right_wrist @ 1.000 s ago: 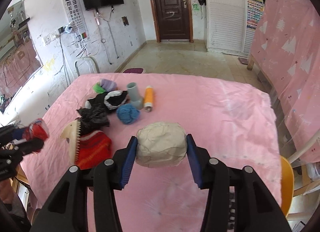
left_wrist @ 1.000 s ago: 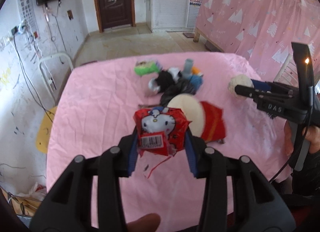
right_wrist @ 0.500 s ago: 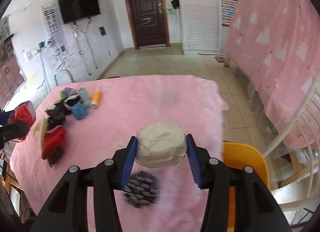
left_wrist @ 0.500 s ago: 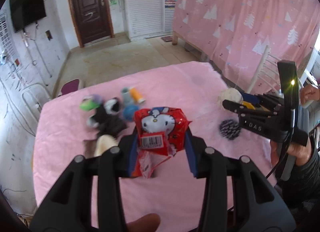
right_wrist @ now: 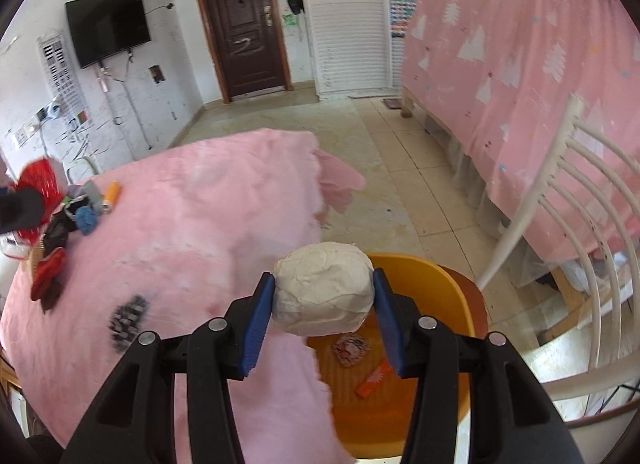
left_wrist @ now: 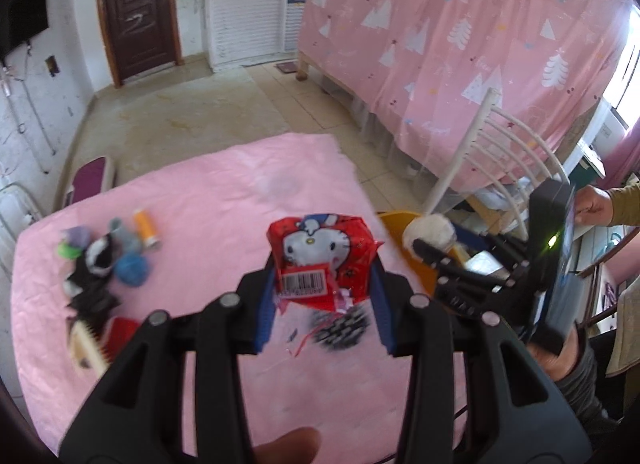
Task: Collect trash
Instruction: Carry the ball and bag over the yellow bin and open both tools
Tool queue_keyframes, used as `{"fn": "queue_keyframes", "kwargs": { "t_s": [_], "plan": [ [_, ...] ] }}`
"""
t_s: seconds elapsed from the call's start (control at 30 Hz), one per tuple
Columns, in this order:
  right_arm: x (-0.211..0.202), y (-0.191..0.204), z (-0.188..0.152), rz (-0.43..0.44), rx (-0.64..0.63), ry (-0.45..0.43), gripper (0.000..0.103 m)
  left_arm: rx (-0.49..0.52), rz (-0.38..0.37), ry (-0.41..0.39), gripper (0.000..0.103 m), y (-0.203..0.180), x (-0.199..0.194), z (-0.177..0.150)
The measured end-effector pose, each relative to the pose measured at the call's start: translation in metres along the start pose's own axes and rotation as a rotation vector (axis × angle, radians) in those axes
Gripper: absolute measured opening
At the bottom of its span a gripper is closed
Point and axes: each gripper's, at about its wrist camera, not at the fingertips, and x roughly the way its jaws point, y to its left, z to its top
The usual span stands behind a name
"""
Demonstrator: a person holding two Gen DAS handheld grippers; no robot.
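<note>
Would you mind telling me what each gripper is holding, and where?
Left gripper clamps a red wrapper by its two sides. Right gripper clamps a paper ball across its middle.

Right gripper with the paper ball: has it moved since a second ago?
Yes. The right gripper has carried the paper ball off the pink table, rightward over the orange bin.

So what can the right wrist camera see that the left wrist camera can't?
Only the right wrist view looks down into the orange bin, with a crumpled scrap and an orange wrapper lying inside, and shows the wall TV. Only the left wrist view shows the barcode and cartoon face on the red snack packet pinched by the left gripper, plus a hand at the right edge. Both show the pink tablecloth, the paper ball squeezed in the right gripper, and the orange spool.
</note>
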Motion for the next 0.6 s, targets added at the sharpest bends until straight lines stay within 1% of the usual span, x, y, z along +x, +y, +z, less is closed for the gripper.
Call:
{"fn": "queue_keyframes", "kwargs": {
  "t_s": [0.27, 0.4, 0.5, 0.6],
  "plan": [
    [0.017, -0.034, -0.015, -0.003, 0.063, 0.038, 0.039, 0.019, -0.079, 0.047, 0.039, -0.051, 0.045, 0.023],
    [0.025, -0.046, -0.020, 0.005, 0.097, 0.049, 0.039, 0.005, -0.139, 0.070, 0.039, -0.067, 0.064, 0.029],
    [0.028, -0.052, -0.024, 0.011, 0.114, 0.057, 0.039, 0.007, -0.149, 0.075, 0.039, -0.080, 0.077, 0.032],
    [0.030, -0.055, -0.025, 0.011, 0.122, 0.065, 0.040, 0.009, -0.148, 0.092, 0.044, -0.088, 0.088, 0.033]
  ]
}}
